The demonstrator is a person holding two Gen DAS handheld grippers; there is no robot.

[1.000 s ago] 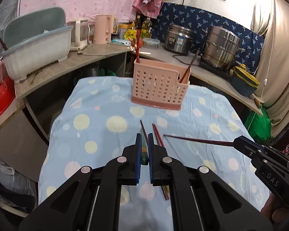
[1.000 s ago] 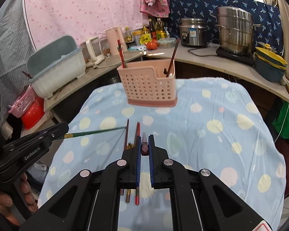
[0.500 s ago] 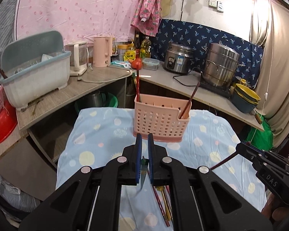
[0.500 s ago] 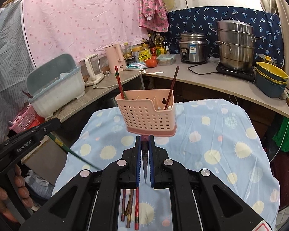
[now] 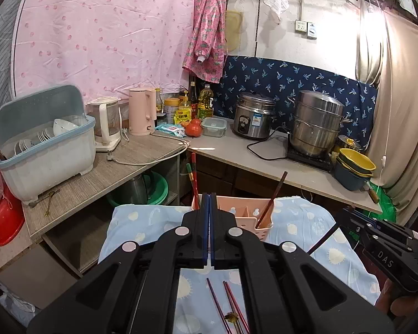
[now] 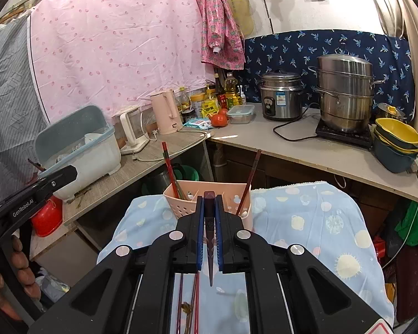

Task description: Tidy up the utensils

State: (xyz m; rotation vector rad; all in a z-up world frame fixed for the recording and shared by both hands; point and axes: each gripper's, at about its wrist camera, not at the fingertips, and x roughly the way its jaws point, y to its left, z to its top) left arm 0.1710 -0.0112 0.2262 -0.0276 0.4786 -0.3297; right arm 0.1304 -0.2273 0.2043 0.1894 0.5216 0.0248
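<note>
A pink perforated utensil holder (image 5: 253,214) (image 6: 231,194) stands at the far end of the table with chopsticks upright in it: red ones (image 5: 193,178) at left, a brown one (image 5: 274,197) at right. My left gripper (image 5: 209,203) is raised just before the holder with its jaws closed; no chopstick shows between them. My right gripper (image 6: 209,203) is shut on a dark red chopstick (image 6: 209,239) that hangs tip down. It also shows in the left wrist view (image 5: 321,238). Several chopsticks (image 5: 228,303) (image 6: 192,300) lie on the cloth below.
The table has a blue cloth with pale spots (image 6: 306,222). Behind it a counter (image 5: 264,156) carries a rice cooker (image 5: 253,115), a steel steamer pot (image 5: 317,123), stacked bowls (image 5: 354,171), a kettle (image 5: 140,114) and a dish rack (image 5: 44,150).
Both grippers have risen and tilted up, so the holder now sits low behind the fingers. The chopstick in my left gripper is no longer seen. The right chopstick swung from level to hanging down.
</note>
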